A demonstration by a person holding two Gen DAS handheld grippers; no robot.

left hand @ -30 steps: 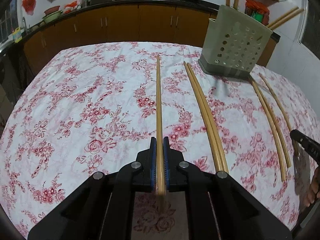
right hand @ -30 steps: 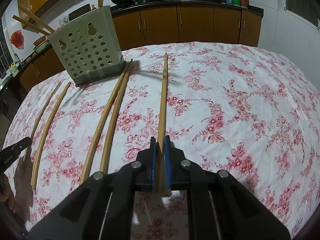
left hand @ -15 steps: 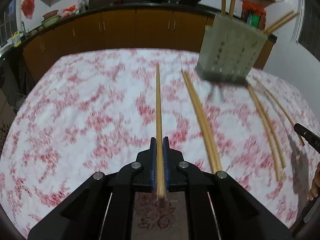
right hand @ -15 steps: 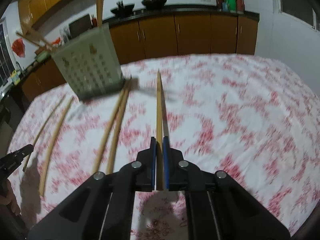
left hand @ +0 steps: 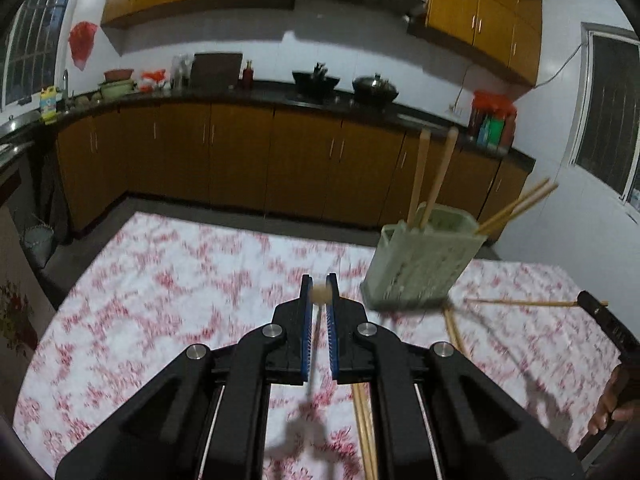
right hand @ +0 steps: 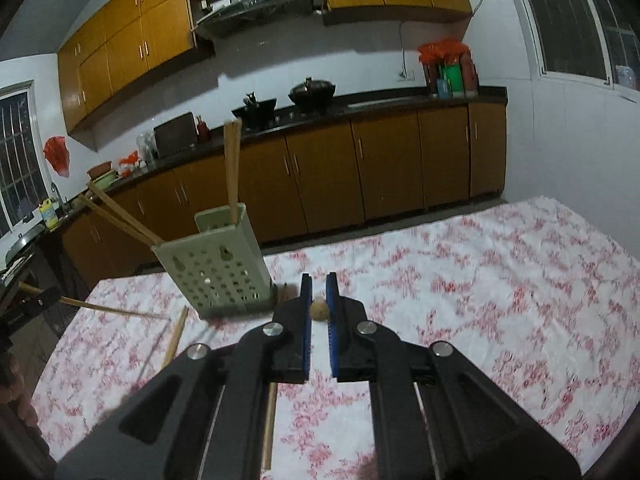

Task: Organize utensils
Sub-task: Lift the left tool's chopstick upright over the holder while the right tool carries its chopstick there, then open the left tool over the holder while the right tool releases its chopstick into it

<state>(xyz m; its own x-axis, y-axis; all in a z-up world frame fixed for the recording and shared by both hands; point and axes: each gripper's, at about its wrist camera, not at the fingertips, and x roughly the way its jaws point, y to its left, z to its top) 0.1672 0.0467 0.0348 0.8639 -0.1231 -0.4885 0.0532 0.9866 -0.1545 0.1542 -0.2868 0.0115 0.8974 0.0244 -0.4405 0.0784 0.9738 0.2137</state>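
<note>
Left gripper (left hand: 320,294) clamped narrow on a single chopstick (left hand: 321,293), seen end-on between the blue pads, so pointing straight ahead along the fingers. Right gripper (right hand: 319,306) likewise pinched shut on its own chopstick (right hand: 320,309), again showing only a round butt end. Both held up off the floral tablecloth (left hand: 168,280), apparently to clear the cloth before tipping each stick toward the holder. Perforated green holder (left hand: 420,264) upright at the far side of the table, right of the left gripper and left of the right one, already carrying two upright chopsticks (left hand: 434,176) and a slanted pair (left hand: 516,206) leaning out over its rim. More loose chopsticks (left hand: 366,432) flat on the cloth near the left gripper, waiting. Grip near the butt end probably chosen so the long free end can enter the holder first. Judged stage: carry toward the holder, no insertion yet. Main risk: a thin stick swivelling in the pads.
</note>
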